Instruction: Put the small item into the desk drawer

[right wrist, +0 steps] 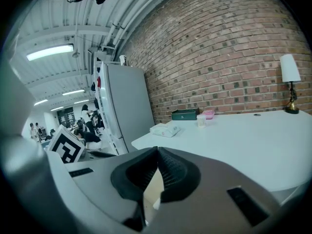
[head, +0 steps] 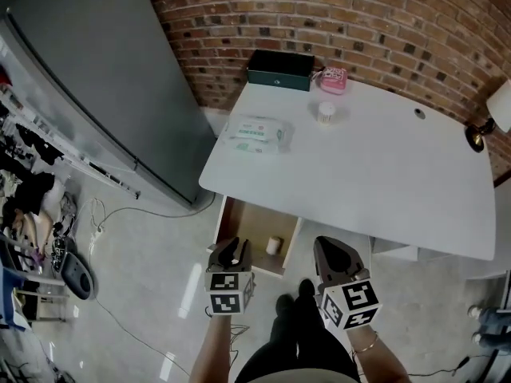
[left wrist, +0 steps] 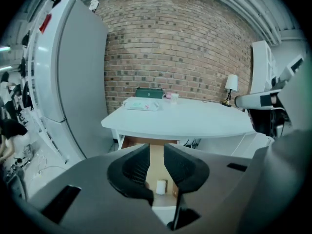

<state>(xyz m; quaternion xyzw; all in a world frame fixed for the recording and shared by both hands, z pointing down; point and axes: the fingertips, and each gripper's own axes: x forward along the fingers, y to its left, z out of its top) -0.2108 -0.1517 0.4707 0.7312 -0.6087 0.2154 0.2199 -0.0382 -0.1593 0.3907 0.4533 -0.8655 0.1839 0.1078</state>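
The desk is white, its drawer tan, the brick wall red-brown.

Head view overhead; 2 gripper views face desk.

One tabletop carried one dark green box, one pink container, one small white cup and one pack of wipes. One lamp stood far right. One open drawer held one small item. There were two grippers: left gripper and right gripper.

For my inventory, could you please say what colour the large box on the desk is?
The box is dark green; see head view.
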